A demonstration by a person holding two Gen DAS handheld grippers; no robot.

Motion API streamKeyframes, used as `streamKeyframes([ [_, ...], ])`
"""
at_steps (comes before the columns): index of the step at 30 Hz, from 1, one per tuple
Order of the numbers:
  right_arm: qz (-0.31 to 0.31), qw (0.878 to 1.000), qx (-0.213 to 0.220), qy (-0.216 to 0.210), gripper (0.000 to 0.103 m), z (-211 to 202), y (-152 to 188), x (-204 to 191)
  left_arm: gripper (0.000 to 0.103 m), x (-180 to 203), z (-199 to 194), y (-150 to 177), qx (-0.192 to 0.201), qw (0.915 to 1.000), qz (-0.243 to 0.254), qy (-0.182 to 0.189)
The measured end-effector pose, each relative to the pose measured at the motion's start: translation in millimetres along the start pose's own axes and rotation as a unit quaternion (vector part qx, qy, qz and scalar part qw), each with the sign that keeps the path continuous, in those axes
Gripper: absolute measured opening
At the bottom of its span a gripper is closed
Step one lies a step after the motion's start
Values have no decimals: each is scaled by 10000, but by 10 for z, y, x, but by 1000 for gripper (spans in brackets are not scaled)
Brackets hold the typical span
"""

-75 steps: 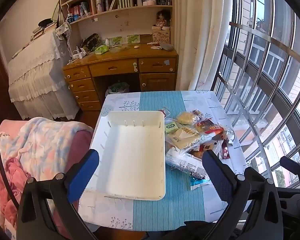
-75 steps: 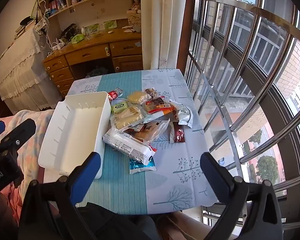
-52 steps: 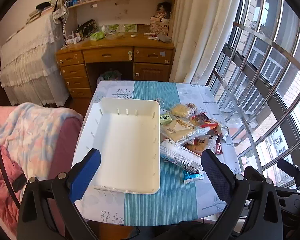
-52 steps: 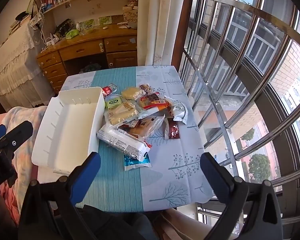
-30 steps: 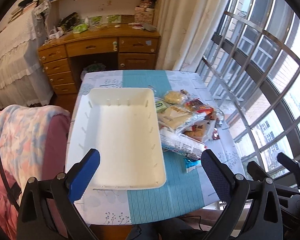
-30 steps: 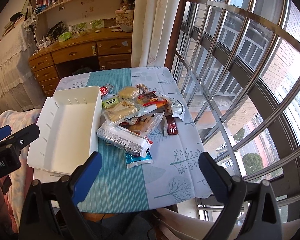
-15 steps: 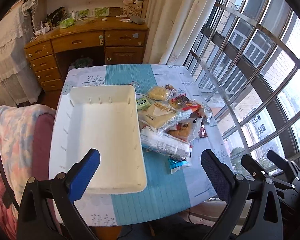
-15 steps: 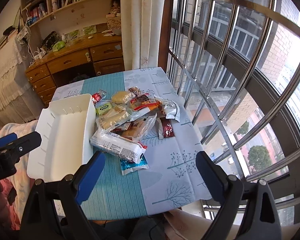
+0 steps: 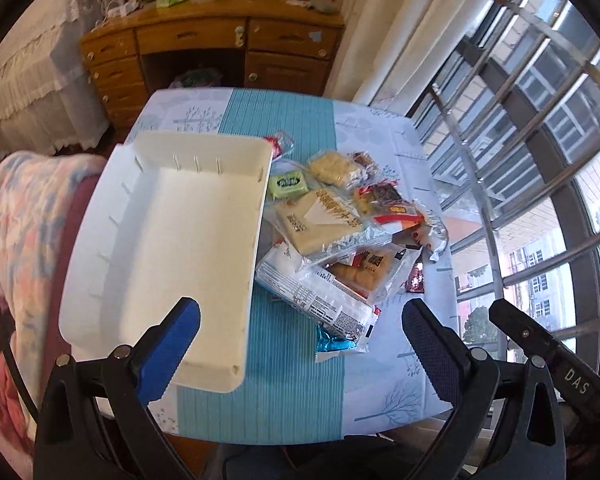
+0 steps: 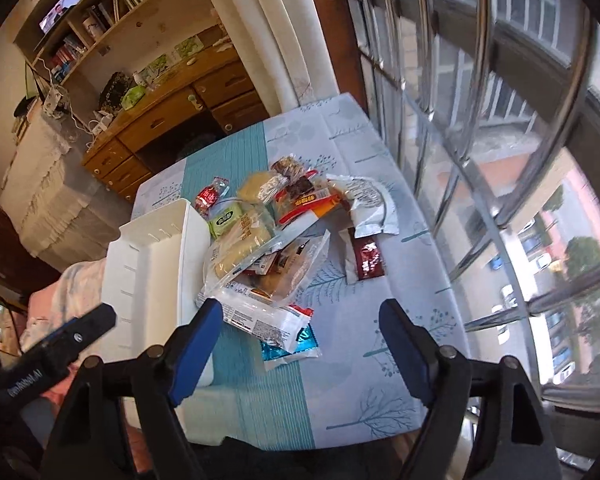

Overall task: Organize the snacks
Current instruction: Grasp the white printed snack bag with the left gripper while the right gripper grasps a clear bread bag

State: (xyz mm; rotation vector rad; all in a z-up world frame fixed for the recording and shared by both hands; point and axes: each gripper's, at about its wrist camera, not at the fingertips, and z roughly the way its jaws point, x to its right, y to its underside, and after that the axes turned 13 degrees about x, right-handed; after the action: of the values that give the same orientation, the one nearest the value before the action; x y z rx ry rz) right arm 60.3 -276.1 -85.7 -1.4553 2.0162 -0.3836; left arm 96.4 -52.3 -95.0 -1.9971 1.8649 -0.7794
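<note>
**Approach step: both grippers above the snack pile**

The snacks lie heaped on the table, just beside the empty white tray. The left gripper hangs wide and empty. The right gripper has just been narrowing – nothing between its pads (still clear of the pile). Next, probably: descend onto one packet, close, carry it to the tray.

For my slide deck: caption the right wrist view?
Open right gripper hovers above snack packets piled beside an empty white tray.
</note>
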Motion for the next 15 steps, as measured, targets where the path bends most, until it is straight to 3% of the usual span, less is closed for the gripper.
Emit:
streamKeyframes([
  [8, 577, 9918, -932, -655, 70, 703, -105, 333, 101, 119, 577, 134, -700, 9938, -685, -520],
  [15, 1192, 9720, -1620, -1218, 61, 1323, 5, 572, 98, 163, 1091, 256, -1123, 9812, -1273, -916],
])
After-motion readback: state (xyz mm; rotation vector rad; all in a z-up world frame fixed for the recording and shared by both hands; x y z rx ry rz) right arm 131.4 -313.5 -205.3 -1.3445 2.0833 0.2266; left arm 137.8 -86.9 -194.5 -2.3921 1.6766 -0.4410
